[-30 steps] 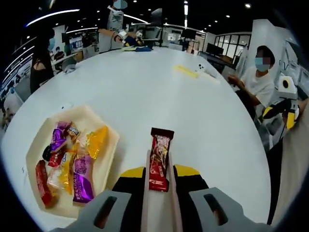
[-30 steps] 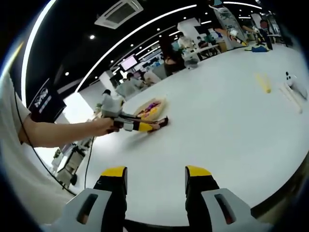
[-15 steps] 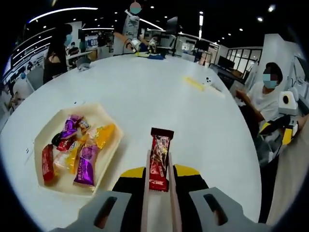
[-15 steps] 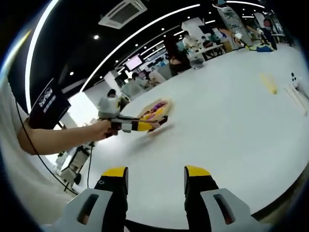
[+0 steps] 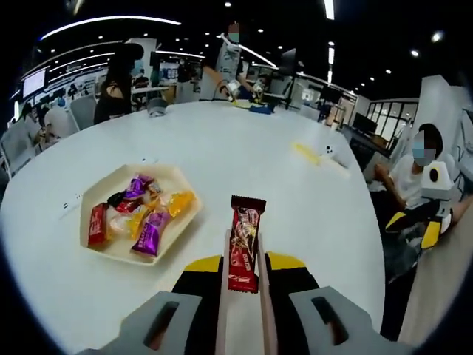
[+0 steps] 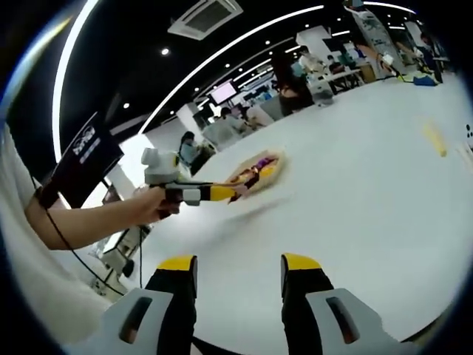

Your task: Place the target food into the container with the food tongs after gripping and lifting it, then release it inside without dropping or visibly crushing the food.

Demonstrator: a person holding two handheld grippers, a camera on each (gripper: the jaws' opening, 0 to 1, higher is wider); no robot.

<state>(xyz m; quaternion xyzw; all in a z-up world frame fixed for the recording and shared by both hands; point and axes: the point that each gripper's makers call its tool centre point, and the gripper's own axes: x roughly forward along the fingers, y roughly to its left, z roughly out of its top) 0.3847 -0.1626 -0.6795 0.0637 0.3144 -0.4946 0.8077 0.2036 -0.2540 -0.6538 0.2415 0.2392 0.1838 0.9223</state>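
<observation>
**Snack bar gripped in tongs above table, tray to the left**

While the left gripper (image 5: 242,259) sits low in the left gripper view, its yellow-tipped jaws are pressed against a pair of pale, flat food tongs (image 5: 222,296), and the tong blades are closed on a red, glossy-wrapped snack bar with a dark crimped end (image 5: 244,240). The bar stands lengthwise between the blades, its top end projecting past them, wrapper smooth and uncreased. It is held above the round white matte table (image 5: 251,155).

Left of the bar, apart from it, lies the shallow cream-coloured tray with angled corners (image 5: 100,200). Inside it are shiny wrapped sweets: purple (image 5: 151,229), orange-yellow (image 5: 177,201), and a red bar (image 5: 96,224) along the tray's left edge.

In the right gripper view, the right gripper (image 6: 238,268) has its yellow-tipped black jaws apart, nothing between them, with white table beyond. The same view shows a bare hand (image 6: 151,207) holding the left gripper out level near the tray (image 6: 259,171); that area is blurred. Seated and standing people are visible around the far side of the table.
</observation>
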